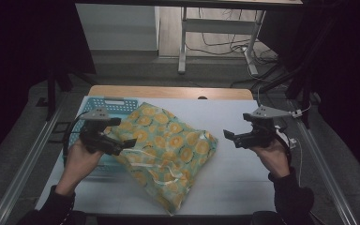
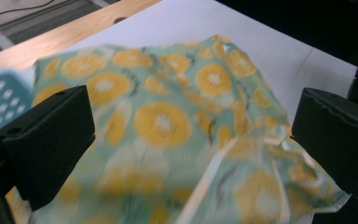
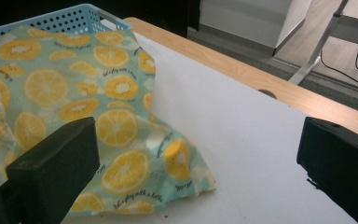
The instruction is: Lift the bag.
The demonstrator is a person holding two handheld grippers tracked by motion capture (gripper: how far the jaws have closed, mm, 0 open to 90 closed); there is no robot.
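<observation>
Fingers on both grippers gape wide and hold nothing, with the left gripper (image 1: 115, 132) over the fruit-print cloth (image 1: 168, 145) that spills from the blue basket (image 1: 107, 104) onto the white table (image 1: 234, 168), and the right gripper (image 1: 236, 136) above bare table beside the cloth's edge.

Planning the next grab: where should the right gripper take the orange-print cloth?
Probably the cloth's loose corner nearest the right gripper, coming from the bare table side: that corner lies flat and free at the edge, and the open fingers already face it.
</observation>
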